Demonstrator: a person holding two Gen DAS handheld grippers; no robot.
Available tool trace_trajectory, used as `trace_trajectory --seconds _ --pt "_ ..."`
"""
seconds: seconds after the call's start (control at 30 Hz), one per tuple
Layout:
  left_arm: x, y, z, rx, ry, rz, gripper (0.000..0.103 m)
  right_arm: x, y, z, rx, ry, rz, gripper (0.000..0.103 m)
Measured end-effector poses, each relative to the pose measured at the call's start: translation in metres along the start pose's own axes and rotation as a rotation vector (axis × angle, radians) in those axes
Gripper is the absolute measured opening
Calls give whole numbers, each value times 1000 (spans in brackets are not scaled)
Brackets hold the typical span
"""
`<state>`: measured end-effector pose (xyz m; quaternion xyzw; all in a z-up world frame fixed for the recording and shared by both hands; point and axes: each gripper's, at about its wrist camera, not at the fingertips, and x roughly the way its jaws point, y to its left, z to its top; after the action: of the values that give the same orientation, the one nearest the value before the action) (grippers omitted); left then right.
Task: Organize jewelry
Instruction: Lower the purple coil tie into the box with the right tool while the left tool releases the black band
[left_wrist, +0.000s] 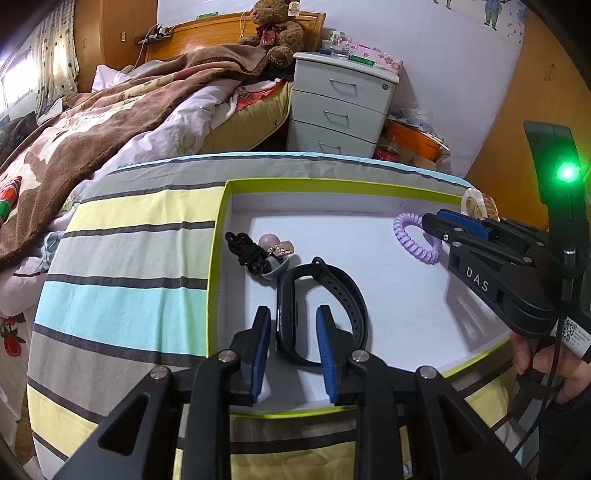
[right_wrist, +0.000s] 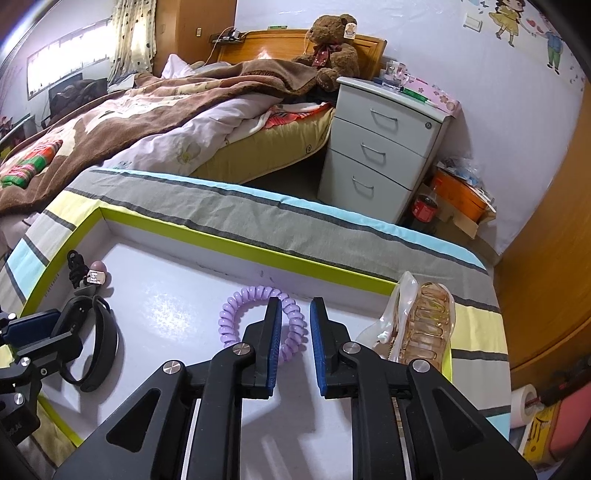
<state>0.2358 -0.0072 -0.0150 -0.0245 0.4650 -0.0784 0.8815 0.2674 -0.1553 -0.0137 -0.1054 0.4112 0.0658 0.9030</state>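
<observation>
A white tray with a lime-green rim (left_wrist: 332, 183) (right_wrist: 258, 254) lies on a striped cloth. Inside it a black wristband (left_wrist: 332, 295) (right_wrist: 99, 343) rests near the front. My left gripper (left_wrist: 293, 310) (right_wrist: 37, 328) is open, and the band's thick side stands between its blue pads without being pressed. A purple coil hair tie (left_wrist: 415, 236) (right_wrist: 236, 314) lies at the tray's right. My right gripper (right_wrist: 295, 302) (left_wrist: 430, 221) is open, with the coil's right side in the gap. A keychain with black cord, pink bead and silver tag (left_wrist: 275, 247) (right_wrist: 94, 275) sits at the left.
A clear amber hair claw (right_wrist: 424, 325) (left_wrist: 478, 205) leans at the tray's right rim. The striped cloth (left_wrist: 129, 258) covers the round table. Beyond it are a bed with a brown blanket (left_wrist: 110, 110) and a grey drawer unit (left_wrist: 340, 107). A hand (left_wrist: 554, 362) holds the right gripper.
</observation>
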Motion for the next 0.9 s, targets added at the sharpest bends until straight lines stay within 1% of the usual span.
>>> trace_trajectory --seconds 0.13,0.2,0.27,0.57,0.9 --pt "-1 0 1 -2 -5 1 31 -3 0 -1 3 -5 2 19" --pt "-2 -1 2 -2 -6 2 35 -6 0 -1 2 -14 3 27" --pt "-3 0 2 -5 -10 3 39 -10 -1 -1 6 -21 3 29" --pt "-20 -2 -1 -6 -36 1 41 -35 0 -1 22 -63 13 29" --pt "-56 -8 -11 8 -86 0 44 -73 2 -9 40 -115 20 30"
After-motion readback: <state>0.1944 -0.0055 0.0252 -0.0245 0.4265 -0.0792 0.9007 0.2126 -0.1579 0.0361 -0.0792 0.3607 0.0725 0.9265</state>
